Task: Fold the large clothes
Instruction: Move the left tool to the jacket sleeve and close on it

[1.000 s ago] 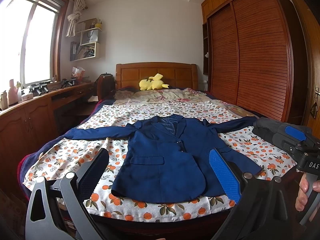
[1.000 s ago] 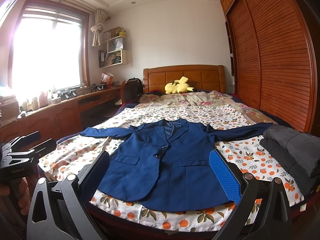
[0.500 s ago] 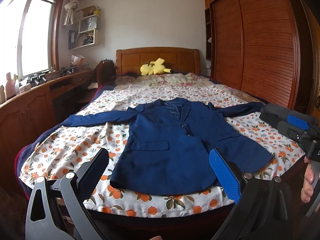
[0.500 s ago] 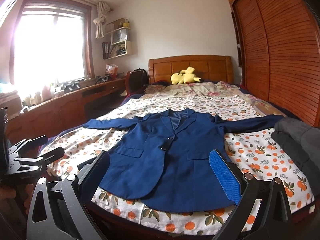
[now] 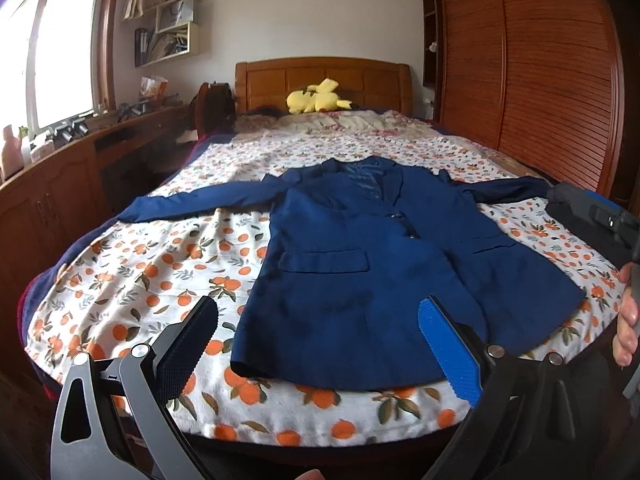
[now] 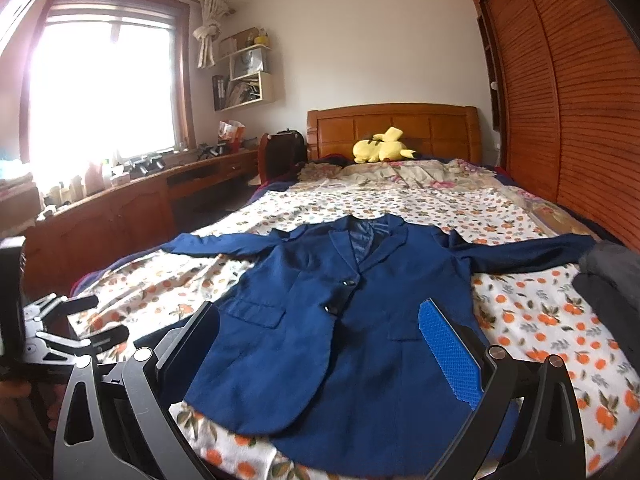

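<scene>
A navy blue suit jacket (image 5: 360,264) lies face up and buttoned on the orange-print bedsheet (image 5: 160,280), sleeves spread to both sides, hem toward me. It also shows in the right wrist view (image 6: 340,320). My left gripper (image 5: 316,344) is open and empty, held just above the jacket's hem near the foot of the bed. My right gripper (image 6: 320,344) is open and empty over the jacket's lower front. The right gripper's body shows at the right edge of the left wrist view (image 5: 612,220); the left one shows at the left edge of the right wrist view (image 6: 60,332).
A dark grey folded garment (image 6: 612,288) lies on the bed's right side by the sleeve end. A yellow plush toy (image 5: 316,98) sits by the wooden headboard (image 5: 320,80). A wooden wardrobe (image 5: 540,80) stands to the right, a desk (image 5: 60,168) to the left.
Both grippers have moved forward and lower toward the jacket, which now looms larger. Both stay open. The jacket has not moved.
</scene>
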Tool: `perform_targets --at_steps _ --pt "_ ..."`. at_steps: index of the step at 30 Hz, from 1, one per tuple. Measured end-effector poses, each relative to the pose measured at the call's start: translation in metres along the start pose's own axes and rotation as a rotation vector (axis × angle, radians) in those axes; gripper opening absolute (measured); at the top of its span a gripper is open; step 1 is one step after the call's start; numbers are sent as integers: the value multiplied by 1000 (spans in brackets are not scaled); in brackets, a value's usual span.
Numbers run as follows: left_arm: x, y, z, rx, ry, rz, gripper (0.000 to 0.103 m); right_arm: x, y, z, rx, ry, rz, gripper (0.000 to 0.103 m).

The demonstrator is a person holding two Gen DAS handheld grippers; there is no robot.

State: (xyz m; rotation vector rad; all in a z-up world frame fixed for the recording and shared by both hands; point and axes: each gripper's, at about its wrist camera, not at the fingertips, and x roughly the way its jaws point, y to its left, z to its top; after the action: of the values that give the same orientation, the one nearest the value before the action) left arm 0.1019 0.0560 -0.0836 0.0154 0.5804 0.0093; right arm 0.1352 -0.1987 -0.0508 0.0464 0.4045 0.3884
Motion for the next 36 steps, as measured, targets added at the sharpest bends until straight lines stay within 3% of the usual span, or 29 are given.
perform_targets --at_steps 15,22,29,36 --pt "92 68 27 -64 41 85 101 112 3 -10 1 75 54 96" --pt "130 93 43 -77 75 109 101 162 11 2 -24 107 101 96" --pt "168 116 58 -111 110 118 101 207 18 12 -60 125 129 96" --pt "204 131 74 -140 141 95 101 242 12 -12 -79 180 135 96"
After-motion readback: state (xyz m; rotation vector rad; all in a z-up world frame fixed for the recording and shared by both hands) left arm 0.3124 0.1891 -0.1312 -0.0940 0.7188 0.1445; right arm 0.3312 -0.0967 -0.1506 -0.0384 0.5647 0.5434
